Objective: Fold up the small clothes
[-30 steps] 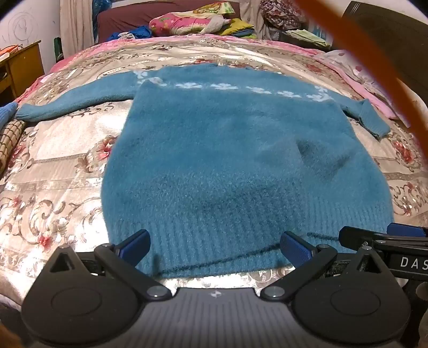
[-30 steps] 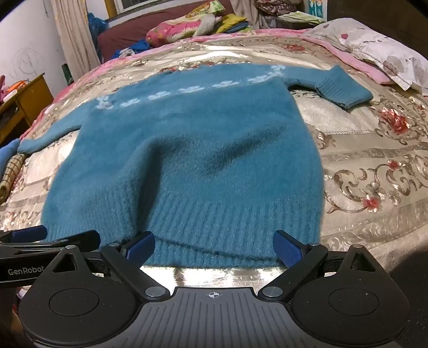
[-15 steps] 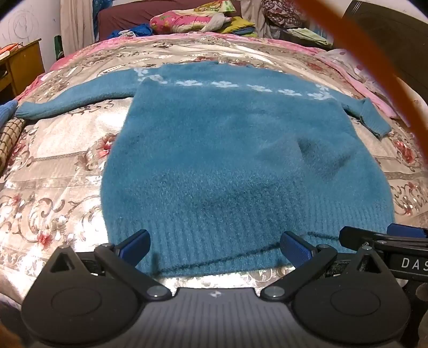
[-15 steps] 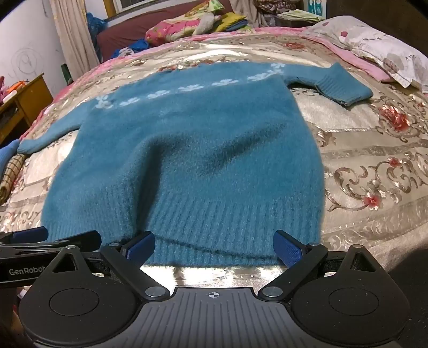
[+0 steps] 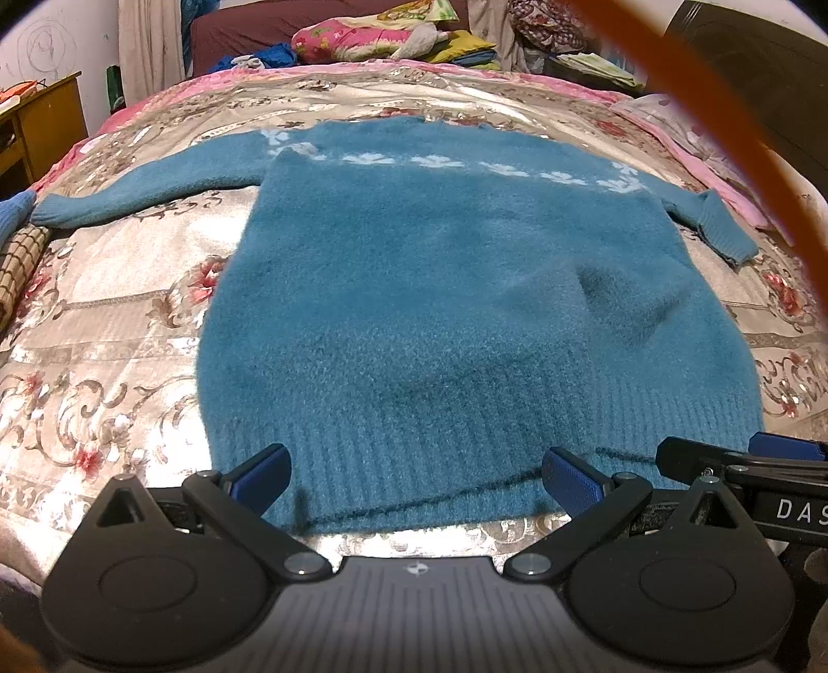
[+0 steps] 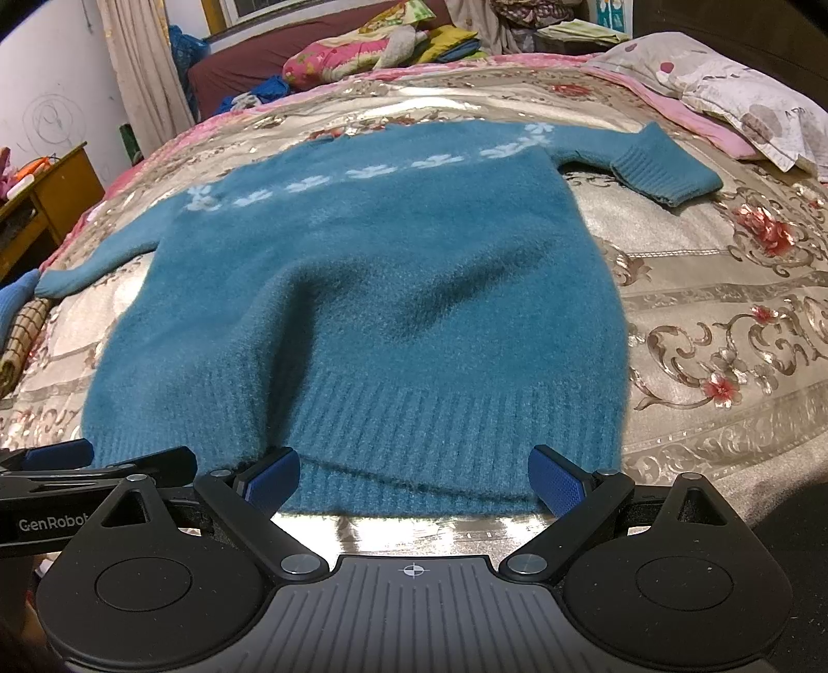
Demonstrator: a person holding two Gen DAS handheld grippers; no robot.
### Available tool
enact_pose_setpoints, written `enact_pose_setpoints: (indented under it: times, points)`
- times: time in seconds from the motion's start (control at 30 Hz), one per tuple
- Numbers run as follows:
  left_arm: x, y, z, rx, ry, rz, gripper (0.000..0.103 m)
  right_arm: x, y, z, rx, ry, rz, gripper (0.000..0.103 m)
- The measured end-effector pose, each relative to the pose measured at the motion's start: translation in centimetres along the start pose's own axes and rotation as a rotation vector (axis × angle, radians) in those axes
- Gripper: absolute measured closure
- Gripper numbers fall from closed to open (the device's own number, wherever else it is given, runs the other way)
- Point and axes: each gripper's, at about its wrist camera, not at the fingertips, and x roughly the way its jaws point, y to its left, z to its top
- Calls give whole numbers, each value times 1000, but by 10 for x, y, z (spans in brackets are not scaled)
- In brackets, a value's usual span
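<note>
Left tool (image 5: 416, 473) sits with its blue pads spread wide apart, nothing between them, hovering just off the near edge of the bed (image 5: 103, 331) right at the sweater's hem. Right tool (image 6: 414, 473) is spread just as wide and empty too, beside it at the same near edge, its own pads framing the hem's right half; each tool shows at the other's side in the wrist views. Ahead of them both lies the teal sweater (image 5: 455, 290), fuzzy knit, spread flat and face up across the middle of the bed, its ribbed hem (image 6: 440, 429) toward the near edge and its neck toward the far edge. A row of pale flower shapes (image 5: 429, 161) runs across the chest from shoulder to shoulder. Its left sleeve (image 5: 150, 189) stretches out straight toward the bed's left edge, its right sleeve (image 6: 647, 160) angles toward the right edge and ends in a ribbed cuff. Soft ridges rumple the body near the lower middle. The bedspread under it is shiny beige with red floral scrollwork. A pillow (image 6: 724, 93) rests at the far right corner, and bright folded bedding (image 6: 372, 46) is piled beyond the far edge.
</note>
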Motion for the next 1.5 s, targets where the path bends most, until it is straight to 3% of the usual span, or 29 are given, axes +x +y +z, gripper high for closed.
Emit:
enact_pose_setpoints:
  times: [0.6,0.7,0.9,1.2,1.37,1.47,1.5]
  points:
    - [-5,-5,2,31,-32,-22,0,-5,-3,3,4,-19,29,9]
    - [-5,-3,3,28,-37,-28,0,-6,-5,4,2,-25,24,13]
    - [-4,3,6,12,-43,-23,0,-13,-31,15,43,-53,-34,24]
    - [7,-4,12,20,-24,-51,0,2,-58,19,92,5,-120,32]
    - [12,-6,12,25,-4,-53,0,19,-65,17,145,73,-79,47]
    - [13,-6,12,16,1,-61,0,21,-67,19,146,74,-48,64]
    - [13,-6,13,14,3,-65,0,21,-69,20,144,79,-24,80]
